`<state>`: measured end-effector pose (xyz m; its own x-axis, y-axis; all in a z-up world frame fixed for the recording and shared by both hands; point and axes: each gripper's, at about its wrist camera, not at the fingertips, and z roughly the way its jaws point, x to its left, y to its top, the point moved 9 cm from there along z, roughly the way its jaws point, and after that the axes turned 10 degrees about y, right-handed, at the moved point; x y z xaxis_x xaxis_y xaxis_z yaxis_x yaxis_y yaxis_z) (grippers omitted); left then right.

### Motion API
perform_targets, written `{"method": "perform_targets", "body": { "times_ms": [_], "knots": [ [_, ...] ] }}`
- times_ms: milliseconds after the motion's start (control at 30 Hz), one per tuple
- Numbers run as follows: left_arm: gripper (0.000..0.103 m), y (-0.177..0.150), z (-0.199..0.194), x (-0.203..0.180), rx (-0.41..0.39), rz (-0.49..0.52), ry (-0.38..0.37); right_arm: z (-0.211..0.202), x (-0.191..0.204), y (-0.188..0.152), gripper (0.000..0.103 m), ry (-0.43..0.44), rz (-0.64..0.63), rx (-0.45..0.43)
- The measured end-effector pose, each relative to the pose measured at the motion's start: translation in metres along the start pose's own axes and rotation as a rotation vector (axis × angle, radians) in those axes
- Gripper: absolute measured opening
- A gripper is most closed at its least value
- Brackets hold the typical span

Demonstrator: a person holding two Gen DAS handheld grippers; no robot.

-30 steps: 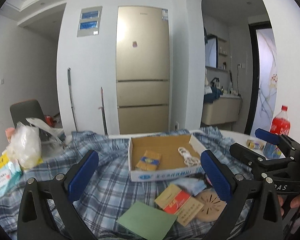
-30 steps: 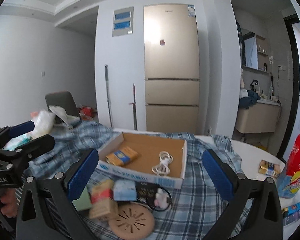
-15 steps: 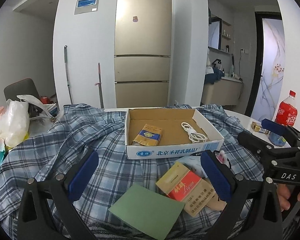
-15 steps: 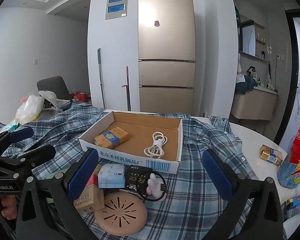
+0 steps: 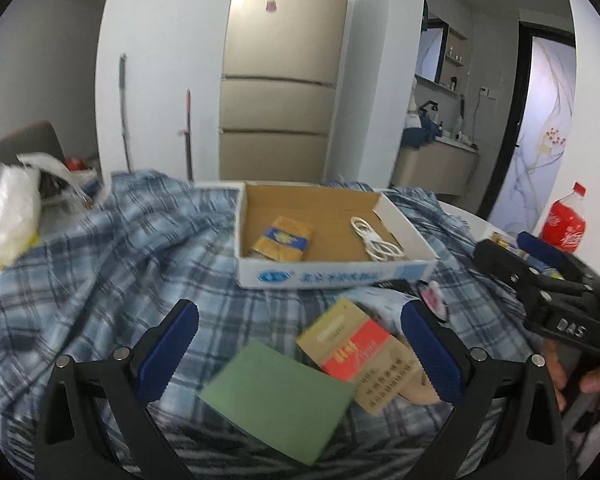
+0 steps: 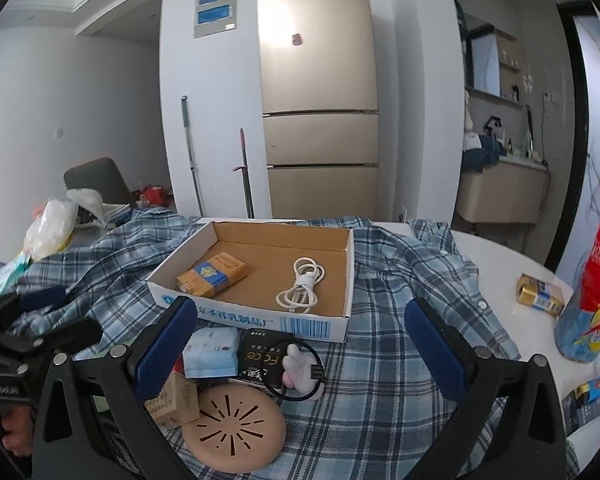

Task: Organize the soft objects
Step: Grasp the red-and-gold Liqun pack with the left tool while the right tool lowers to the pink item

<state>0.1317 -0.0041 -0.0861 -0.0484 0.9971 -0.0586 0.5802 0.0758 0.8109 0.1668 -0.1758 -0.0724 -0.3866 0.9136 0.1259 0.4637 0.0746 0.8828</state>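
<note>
Your plaid cloth (image 6: 400,280) fills the lower half of both views, draped over the table. Centre frame on it — the cardboard tray (image 6: 312,326), holding a yellow packet (image 6: 212,273) and a white cable (image 6: 302,286). Your left gripper (image 5: 298,354) and right gripper (image 6: 300,346) — both spread wide, holding nothing.

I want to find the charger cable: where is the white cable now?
The white cable lies coiled inside the cardboard box, in its right half, right of the yellow-blue packet.
</note>
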Motion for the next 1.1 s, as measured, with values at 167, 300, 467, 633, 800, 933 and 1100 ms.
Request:
{"method": "perform_targets", "body": {
  "times_ms": [167, 300, 467, 633, 800, 933, 1100],
  "knots": [
    [0.096, -0.003, 0.015, -0.008, 0.156, -0.047, -0.058, 0.004, -0.007, -0.001, 0.103, 0.006, 0.036, 0.024],
    [0.096, -0.008, 0.023, -0.022, 0.252, -0.055, -0.130, 0.007, -0.006, -0.004, 0.103, -0.012, 0.029, 0.045],
    [0.088, -0.016, 0.042, -0.029, 0.376, -0.123, -0.149, 0.012, -0.026, -0.011, 0.092, -0.092, 0.084, 0.088],
    [0.080, -0.032, 0.061, -0.037, 0.539, -0.248, -0.251, 0.016, -0.032, -0.014, 0.086, -0.050, 0.136, 0.116],
    [0.080, -0.036, 0.064, -0.032, 0.533, -0.254, -0.199, 0.019, -0.023, -0.015, 0.084, -0.035, 0.102, 0.126],
    [0.080, -0.038, 0.065, -0.031, 0.540, -0.256, -0.201, 0.028, -0.016, -0.021, 0.076, 0.008, 0.094, 0.173],
    [0.073, -0.038, 0.069, -0.032, 0.530, -0.225, -0.168, 0.045, -0.016, -0.036, 0.063, 0.065, 0.138, 0.259]
  ]
}}
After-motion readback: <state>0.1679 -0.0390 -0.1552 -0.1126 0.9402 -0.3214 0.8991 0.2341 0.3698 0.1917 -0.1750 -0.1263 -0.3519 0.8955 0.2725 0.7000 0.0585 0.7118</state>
